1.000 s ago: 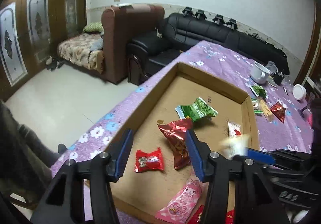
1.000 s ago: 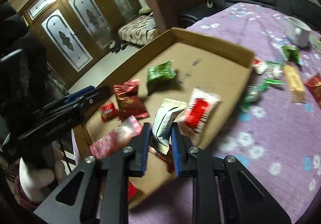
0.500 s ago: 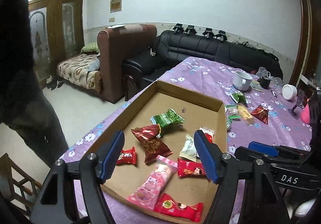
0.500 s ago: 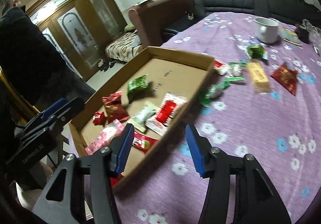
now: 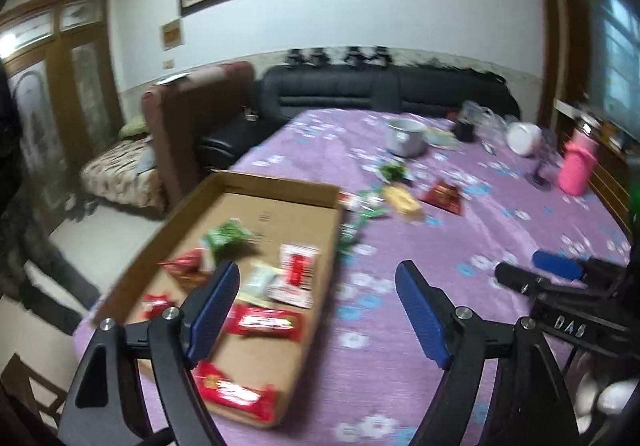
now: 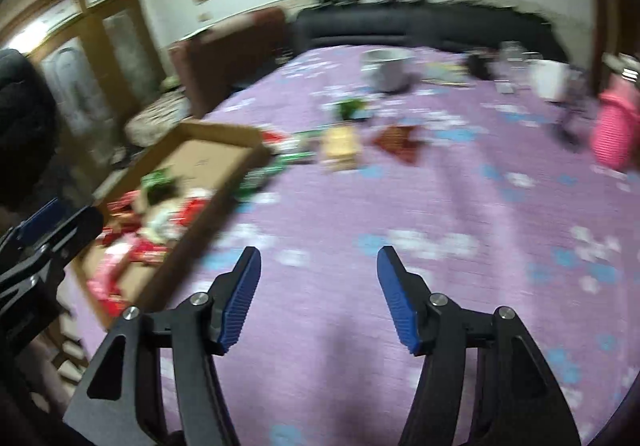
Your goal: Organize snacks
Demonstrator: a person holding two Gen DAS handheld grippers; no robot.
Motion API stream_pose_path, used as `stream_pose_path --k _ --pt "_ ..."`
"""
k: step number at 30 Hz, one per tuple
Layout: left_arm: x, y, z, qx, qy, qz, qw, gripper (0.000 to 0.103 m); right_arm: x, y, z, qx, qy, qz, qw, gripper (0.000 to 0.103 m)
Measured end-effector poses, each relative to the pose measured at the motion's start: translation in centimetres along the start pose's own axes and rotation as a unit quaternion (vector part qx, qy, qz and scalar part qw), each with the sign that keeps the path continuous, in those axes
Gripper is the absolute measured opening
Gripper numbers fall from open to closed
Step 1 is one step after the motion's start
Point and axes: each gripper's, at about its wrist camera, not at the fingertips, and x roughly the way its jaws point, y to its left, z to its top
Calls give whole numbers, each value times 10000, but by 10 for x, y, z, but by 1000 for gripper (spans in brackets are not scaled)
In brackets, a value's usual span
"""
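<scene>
A shallow cardboard box [image 5: 280, 182] lies on the purple flowered tablecloth [image 5: 400, 366] and holds several wrapped snacks, among them a green pack [image 5: 228, 236], a white-and-red pack [image 5: 296, 272] and a red bar [image 5: 266, 322]. Loose snacks lie beyond the box: a yellow bar [image 5: 402, 200], a dark red pack [image 5: 444, 194] and a green pack [image 5: 394, 170]. My left gripper [image 5: 316, 306] is open and empty above the box's right edge. My right gripper [image 6: 318, 290] is open and empty above bare cloth, right of the box [image 6: 224, 134].
A white mug [image 5: 406, 136], a white cup [image 5: 524, 138], a pink bottle [image 5: 578, 166] and small items stand at the table's far end. A black sofa [image 5: 360, 90] and a brown armchair [image 5: 196, 118] stand behind. A dark-clothed person [image 6: 20, 126] is at the left.
My right gripper opened and let the white pack go into the box. Both grippers then drew back and swung right, toward the loose snacks on the cloth.
</scene>
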Motion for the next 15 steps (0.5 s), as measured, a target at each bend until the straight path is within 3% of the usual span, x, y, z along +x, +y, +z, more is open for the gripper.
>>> stream_pose_path --k 6,11,15 --pt "9 -40 -5 226 209 -387 9988 80 -27 -43 -6 153 -204 -745 9969 68" --pt "29 -66 -12 389 550 -518 9964 80 -32 -64 -8 154 -276 -1107 9933 71" --pt "49 -83 -15 475 815 -542 9941 80 -22 -82 -13 212 -83 -1264 9917 73"
